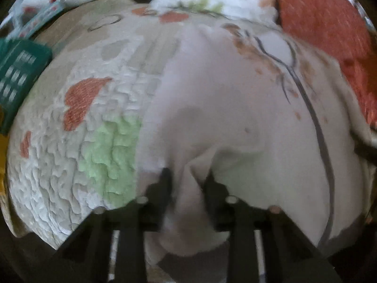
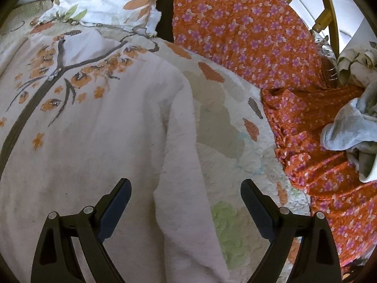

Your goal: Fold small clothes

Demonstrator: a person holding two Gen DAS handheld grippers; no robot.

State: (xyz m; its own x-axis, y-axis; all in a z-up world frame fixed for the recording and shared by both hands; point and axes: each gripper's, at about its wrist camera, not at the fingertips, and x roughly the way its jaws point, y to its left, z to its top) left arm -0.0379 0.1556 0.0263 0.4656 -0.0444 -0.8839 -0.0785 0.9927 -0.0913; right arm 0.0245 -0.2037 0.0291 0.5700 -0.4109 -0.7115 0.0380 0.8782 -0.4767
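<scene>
A pale pink garment [image 1: 235, 108] with an orange-and-brown embroidered branch lies spread on the quilted bedspread [image 1: 70, 165]. My left gripper [image 1: 187, 176] is shut on a pinched fold of the pink garment at its near edge, and cloth bunches between the fingers. In the right wrist view the same garment [image 2: 94, 141] lies flat, with its sleeve [image 2: 183, 165] running toward the camera. My right gripper [image 2: 186, 191] is open and empty, hovering over the sleeve with one finger on each side.
An orange floral cloth [image 2: 259, 35] covers the bed's right side, with a grey-white bundle of clothes [image 2: 348, 132] on it. A floral pillow [image 2: 113, 0] lies at the back. A wooden chair [image 2: 325, 11] stands at the far right. A green crate [image 1: 18, 77] sits at the left.
</scene>
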